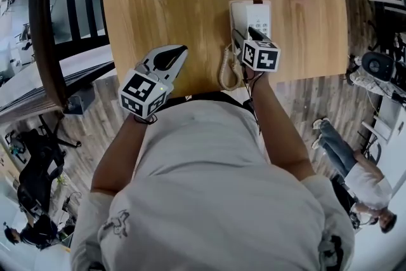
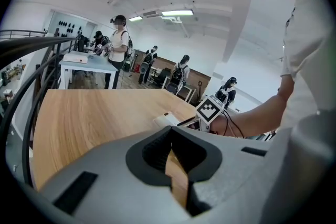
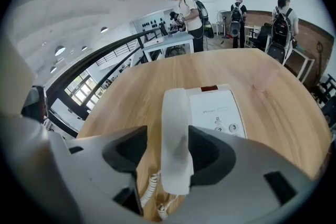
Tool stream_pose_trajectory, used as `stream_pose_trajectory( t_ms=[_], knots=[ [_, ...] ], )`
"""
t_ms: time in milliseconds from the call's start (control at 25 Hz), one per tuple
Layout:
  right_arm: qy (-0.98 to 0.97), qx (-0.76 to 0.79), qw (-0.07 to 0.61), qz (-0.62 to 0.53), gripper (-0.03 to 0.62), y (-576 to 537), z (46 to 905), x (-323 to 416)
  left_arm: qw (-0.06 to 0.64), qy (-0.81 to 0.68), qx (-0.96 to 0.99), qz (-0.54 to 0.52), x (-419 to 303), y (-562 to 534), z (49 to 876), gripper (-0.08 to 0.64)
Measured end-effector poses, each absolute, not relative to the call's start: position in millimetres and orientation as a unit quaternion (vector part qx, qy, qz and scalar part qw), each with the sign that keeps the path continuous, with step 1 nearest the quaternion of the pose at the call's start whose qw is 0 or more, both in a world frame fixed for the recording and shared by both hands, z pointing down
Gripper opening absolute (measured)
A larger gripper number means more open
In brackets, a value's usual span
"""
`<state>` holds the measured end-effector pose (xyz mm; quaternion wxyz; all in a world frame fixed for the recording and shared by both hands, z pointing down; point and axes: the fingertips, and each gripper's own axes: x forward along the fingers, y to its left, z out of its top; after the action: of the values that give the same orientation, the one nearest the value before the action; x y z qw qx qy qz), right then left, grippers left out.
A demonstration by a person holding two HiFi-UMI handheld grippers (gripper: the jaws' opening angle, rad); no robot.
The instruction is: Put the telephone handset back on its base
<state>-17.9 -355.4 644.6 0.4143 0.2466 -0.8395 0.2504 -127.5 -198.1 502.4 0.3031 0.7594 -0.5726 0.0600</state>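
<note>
Right tongs point(image 3: 169, 157) apart around handset point(image 3: 175, 113); handset on base point(image 3: 218, 105)

Bright, even indoor light. Ceiling strip lamps point(image 2: 176, 13) glow white overhead; window point(image 3: 81, 91) glare at left. Shadows on the table point(image 1: 190, 3) soft. Gripper views fisheye: black corners, bent edges. Handset point(image 3: 176, 139) near lens slightly soft, grey shadow on it.

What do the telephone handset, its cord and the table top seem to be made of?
Handset: probably plastic, off-white, smooth with a soft sheen.
Cord: coiled, pale, likely plastic-coated; too small to be sure.
Table top: wood or wood-look laminate, light brown with visible grain lines, matte finish.
</note>
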Motion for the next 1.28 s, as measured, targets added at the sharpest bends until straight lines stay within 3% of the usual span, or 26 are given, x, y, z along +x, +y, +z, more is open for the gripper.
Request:
stream_pose_trajectory(
  t_ms=[600, 840, 1160, 1280],
  knots=[
    [-0.871, 0.298, 0.323, 0.219, 0.214, -289, 554, 8, 0.236, -0.508, 0.824, 0.086, -105, -156, 459, 0.006],
    [-0.89, 0.298, 0.286, 0.195, 0.16, -246, 515, 15, 0.198, -0.5, 0.84, 0.072, -101, -135, 435, 0.006],
    [-0.902, 0.313, 0.246, 0.166, 0.022, -204, 475, 45, 0.159, -0.497, 0.851, 0.057, -96, -114, 405, 0.006],
    [-0.906, 0.312, 0.242, 0.15, 0.006, -186, 460, 52, 0.159, -0.493, 0.854, 0.056, -93, -104, 404, 0.006]
  ],
)
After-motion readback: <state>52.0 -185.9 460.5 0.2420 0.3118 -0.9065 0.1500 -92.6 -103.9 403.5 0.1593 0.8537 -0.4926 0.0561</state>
